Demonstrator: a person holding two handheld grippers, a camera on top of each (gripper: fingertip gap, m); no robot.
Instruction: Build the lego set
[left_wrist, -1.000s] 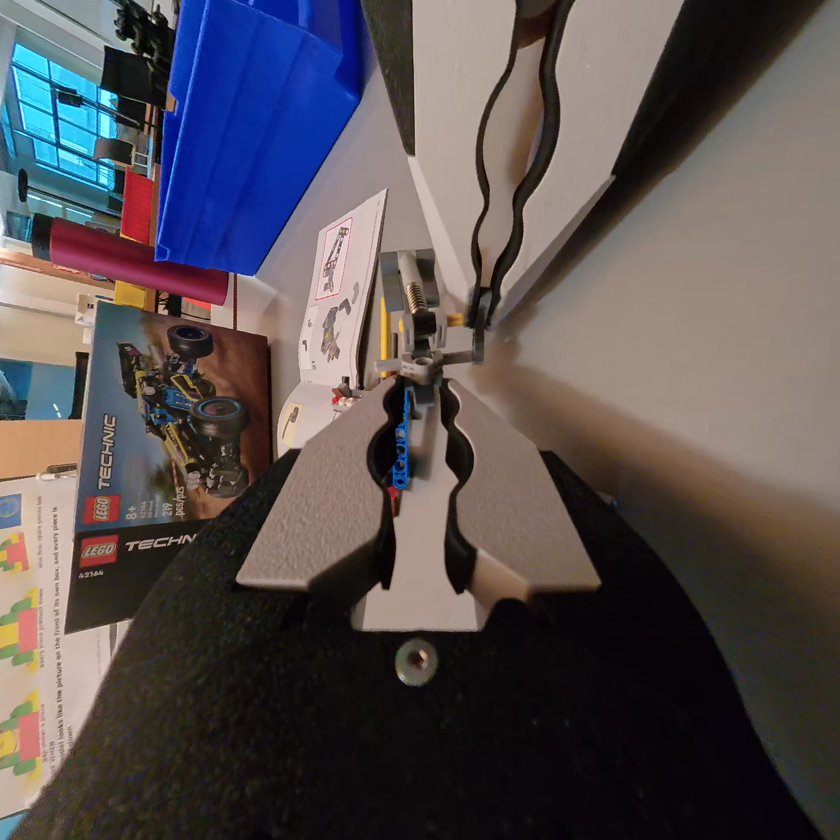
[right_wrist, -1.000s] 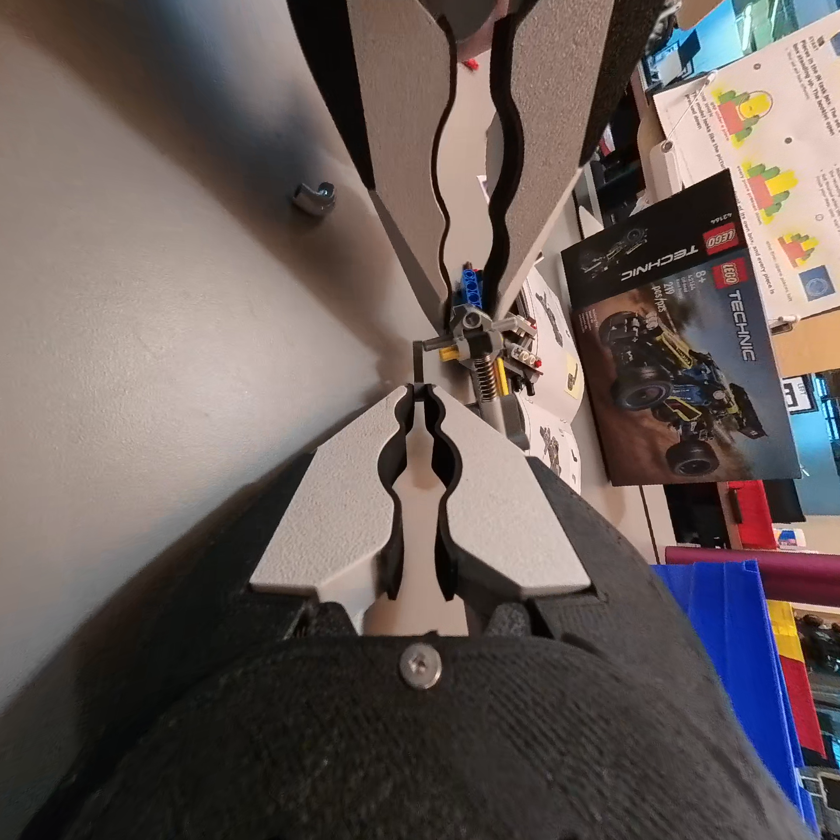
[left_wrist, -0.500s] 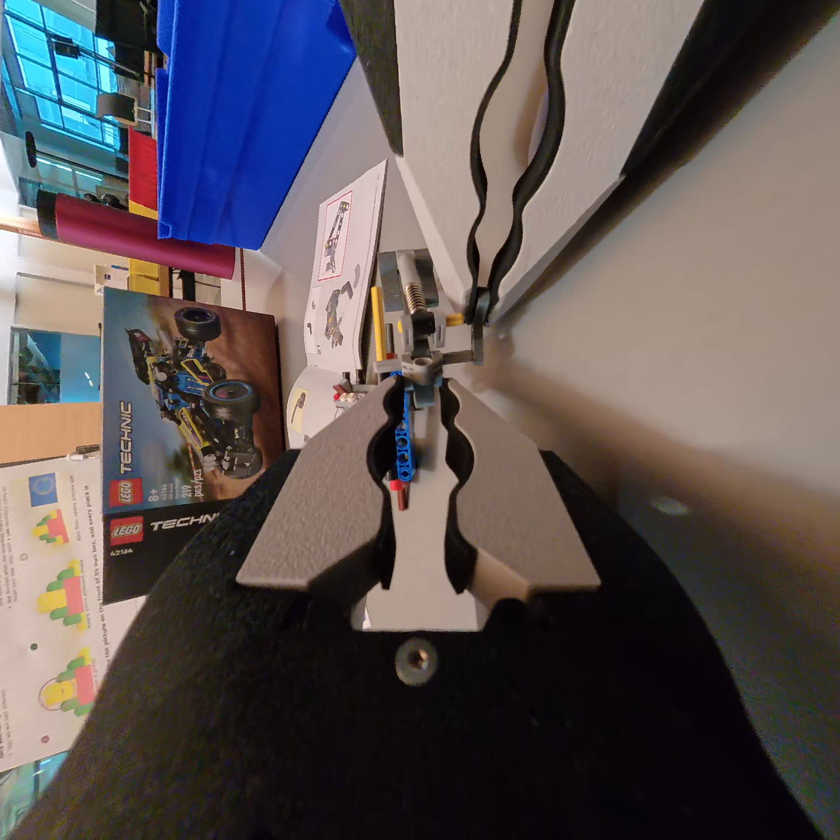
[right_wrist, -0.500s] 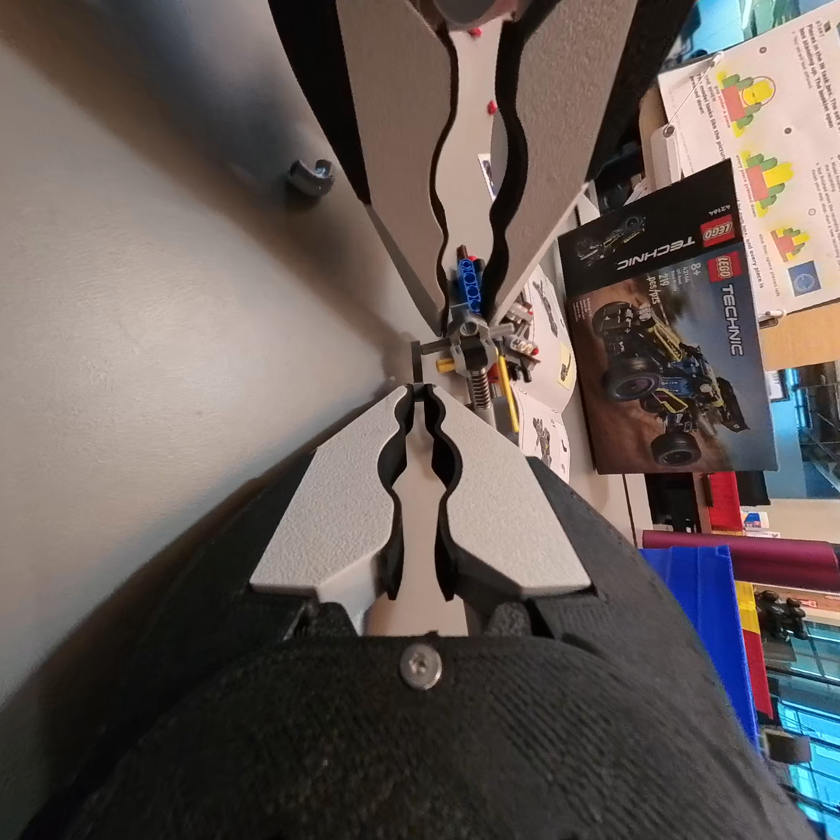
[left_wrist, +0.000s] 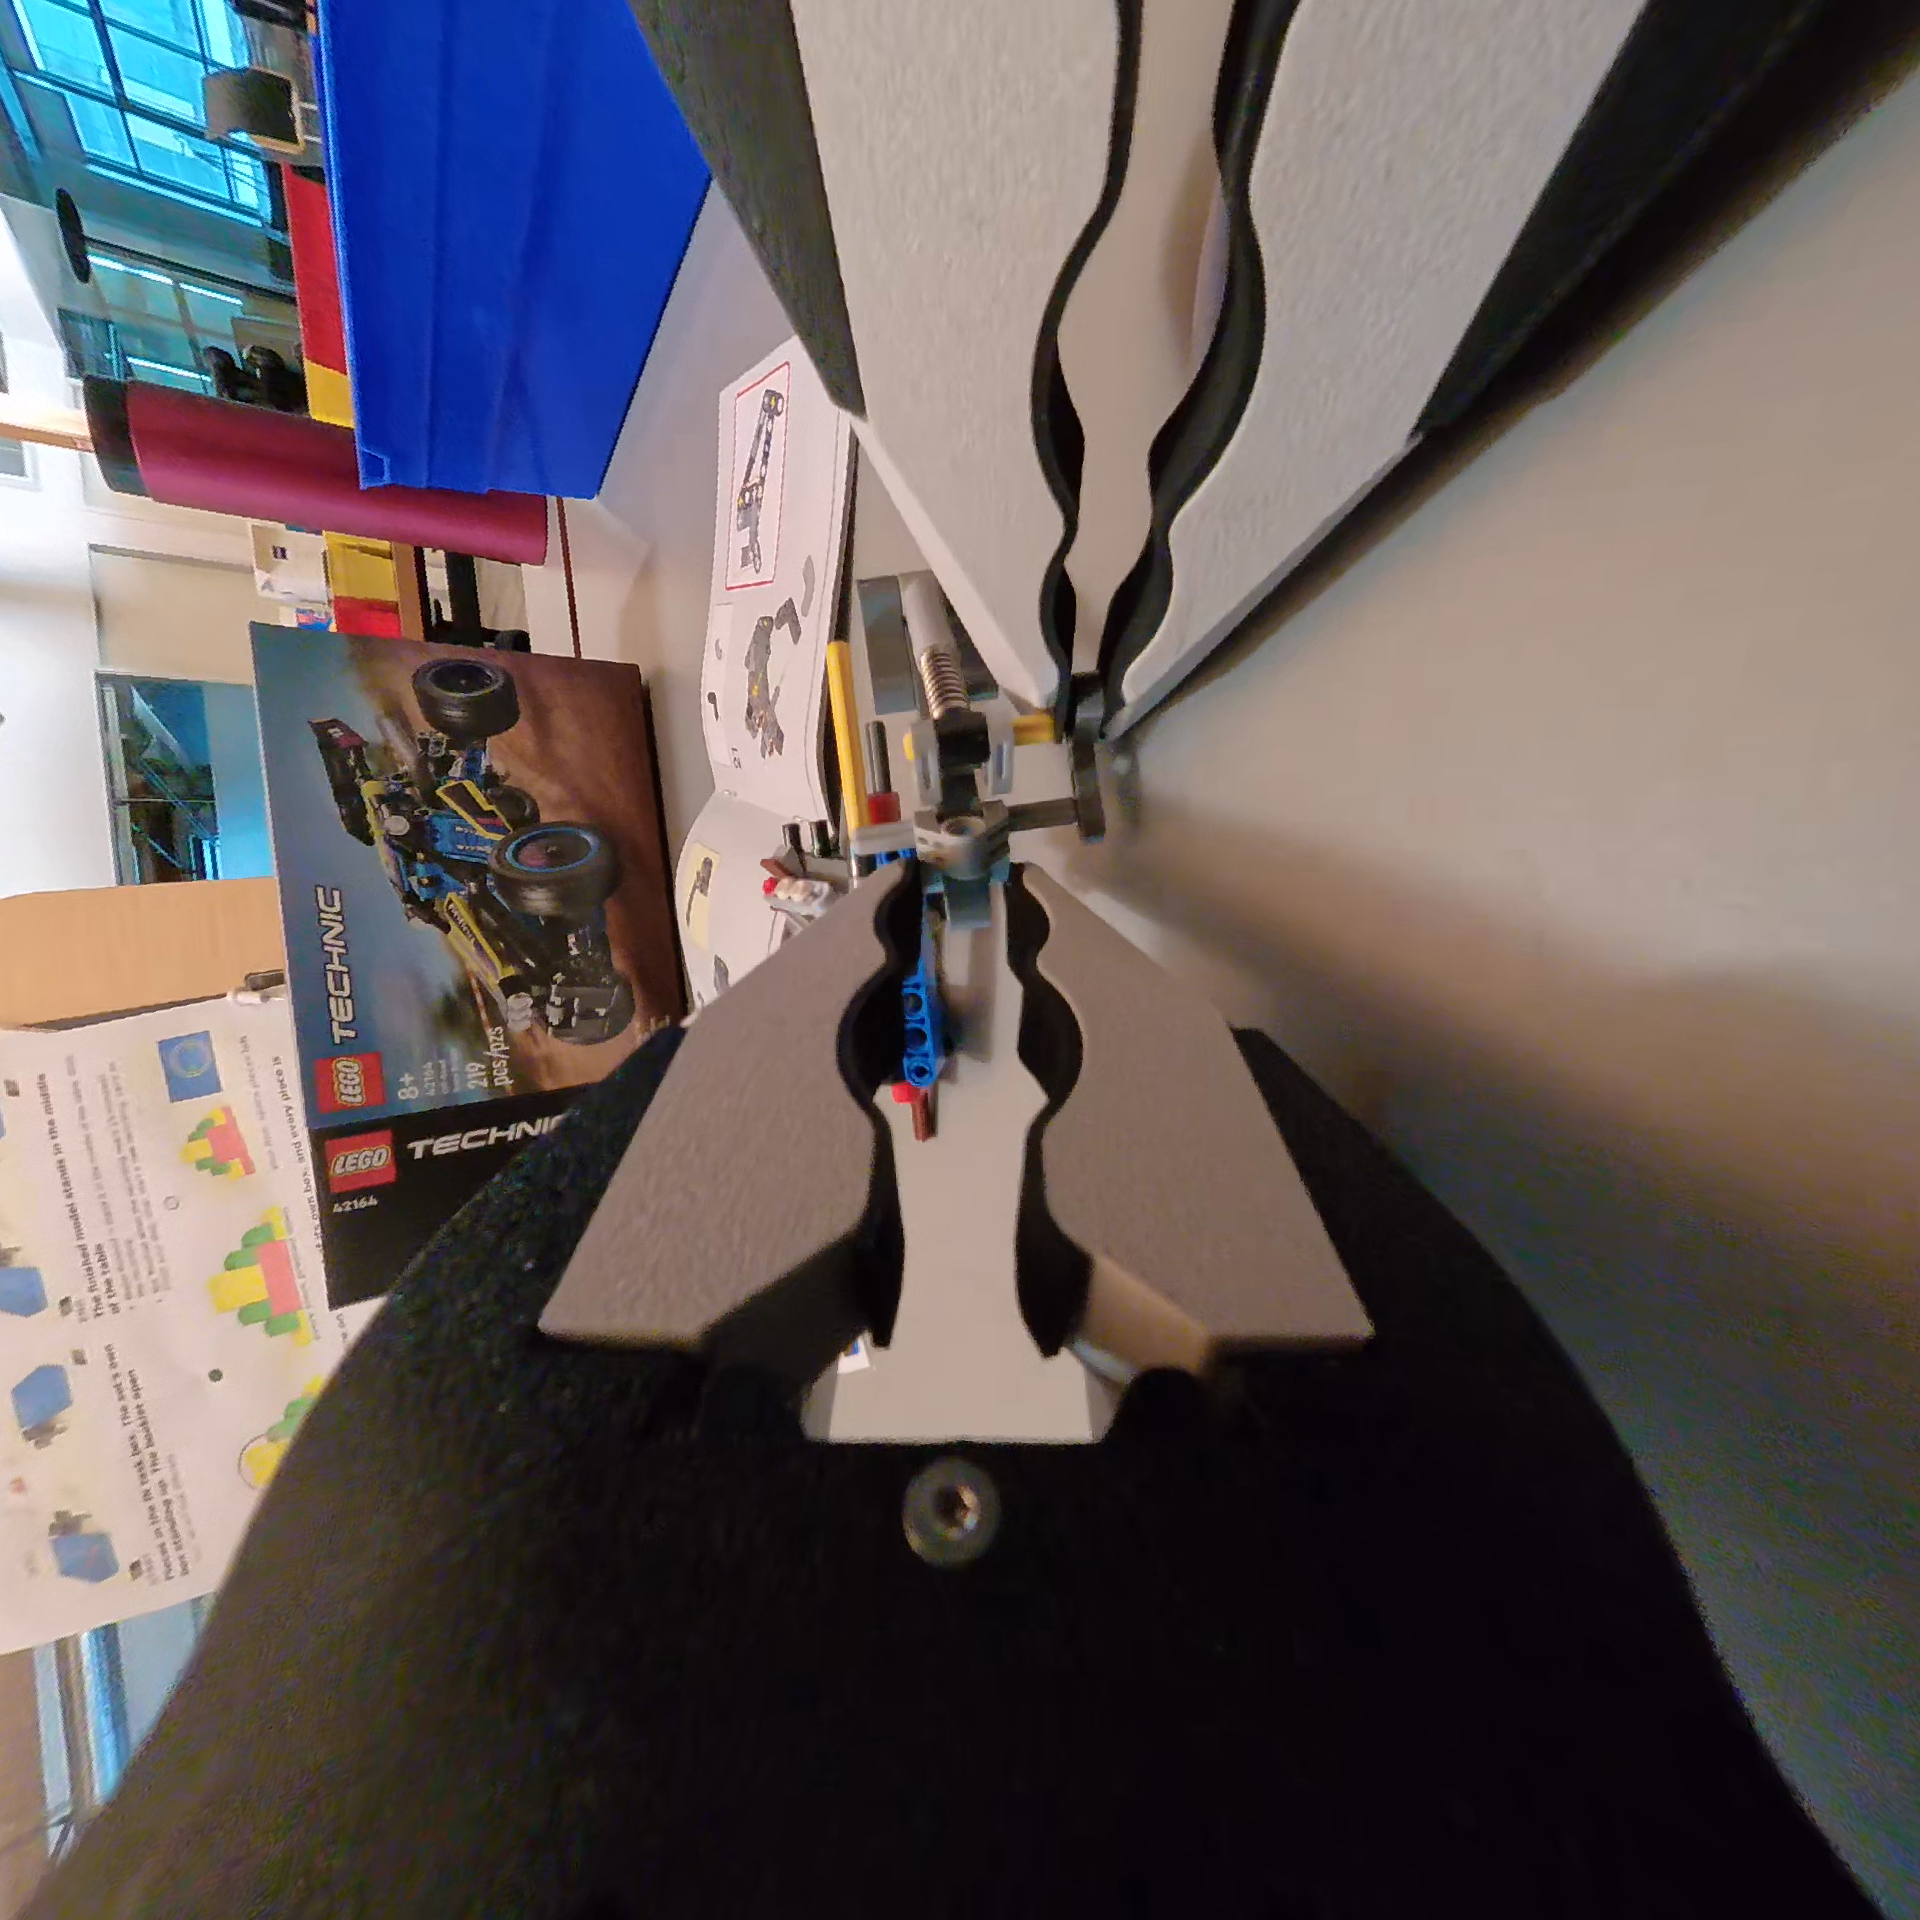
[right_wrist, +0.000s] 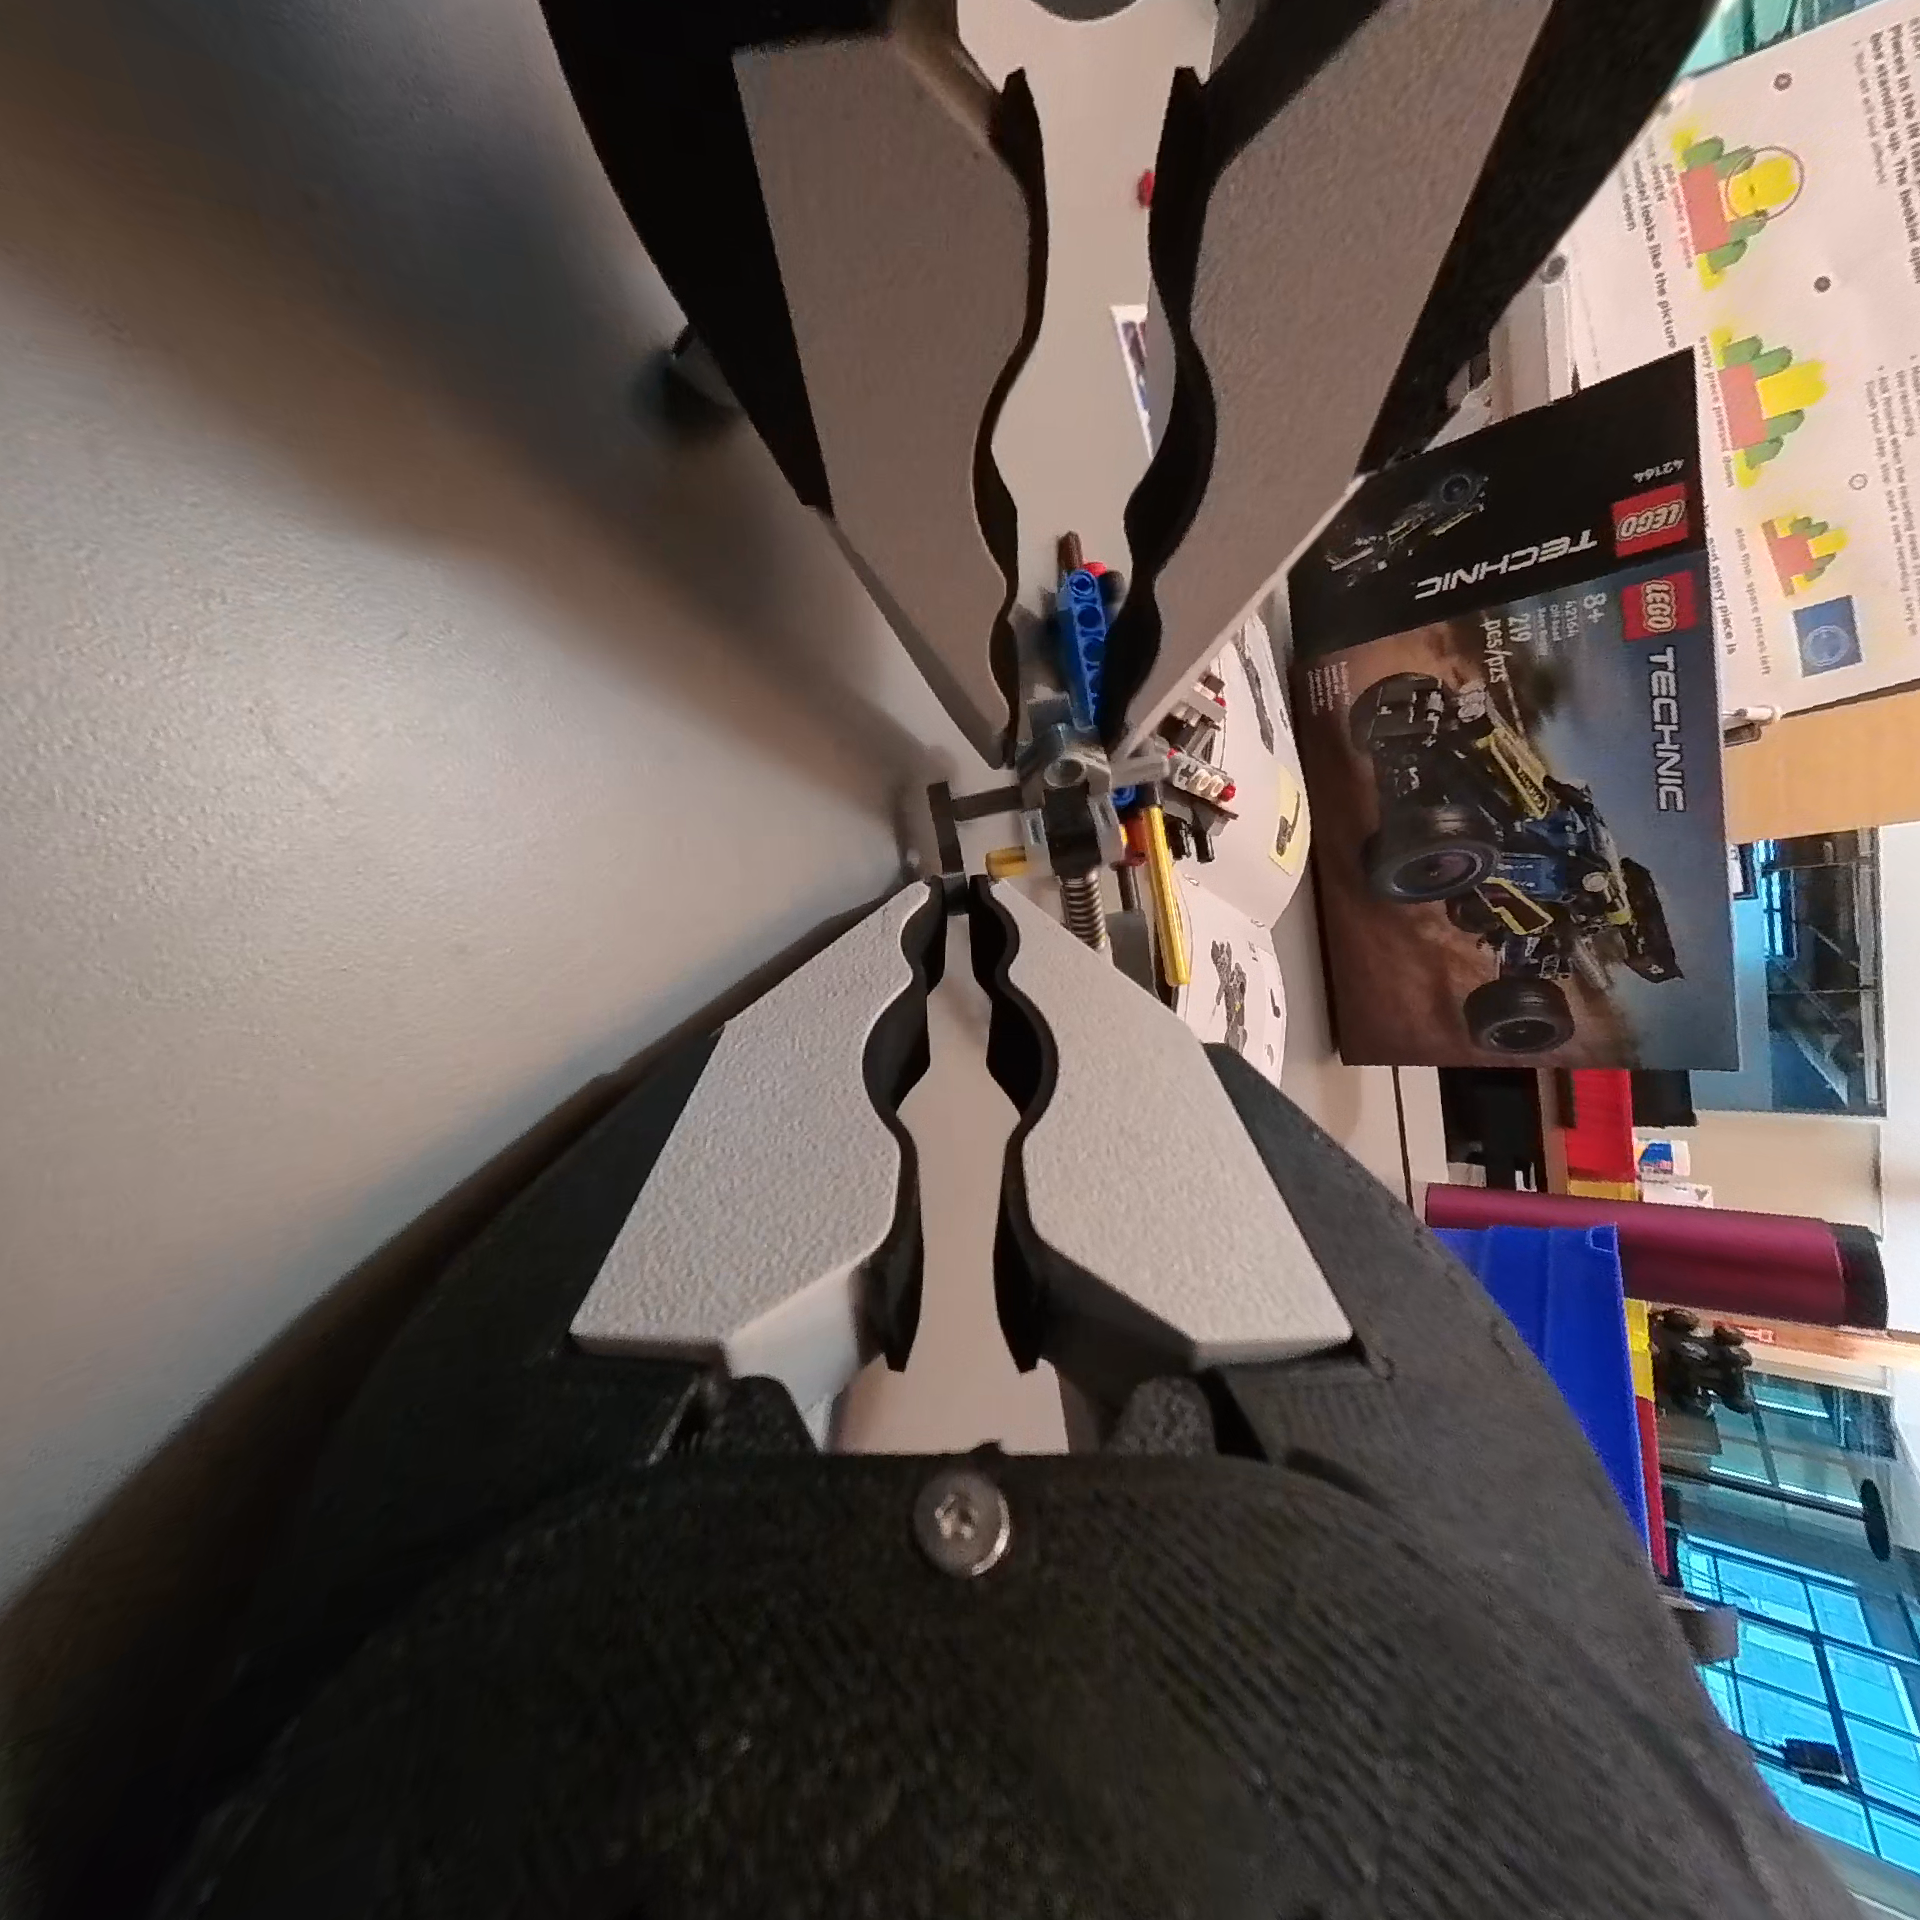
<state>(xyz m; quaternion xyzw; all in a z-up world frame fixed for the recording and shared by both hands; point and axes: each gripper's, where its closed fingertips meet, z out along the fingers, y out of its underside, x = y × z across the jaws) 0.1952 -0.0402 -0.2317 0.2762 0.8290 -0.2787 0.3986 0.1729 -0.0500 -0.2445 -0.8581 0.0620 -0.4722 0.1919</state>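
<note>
Your counter (left_wrist: 1558, 831): pale grey, carrying everything. Blue bin (left_wrist: 499, 239) at far edge, maroon cylinder (left_wrist: 312, 478) beside it. Set box (left_wrist: 457, 883) stands upright behind open instruction booklet (left_wrist: 769, 561). Your left gripper (left_wrist: 961, 904): narrow, clamped on lego assembly (left_wrist: 956, 821) by its blue beam (left_wrist: 925, 1013), above booklet's near edge. Your right gripper (right_wrist: 961, 888): pinched tight on small black bush (right_wrist: 948, 821) at assembly's axle end. Yellow axle (right_wrist: 1166, 914) and spring shock (right_wrist: 1081, 904) project from assembly.
</note>
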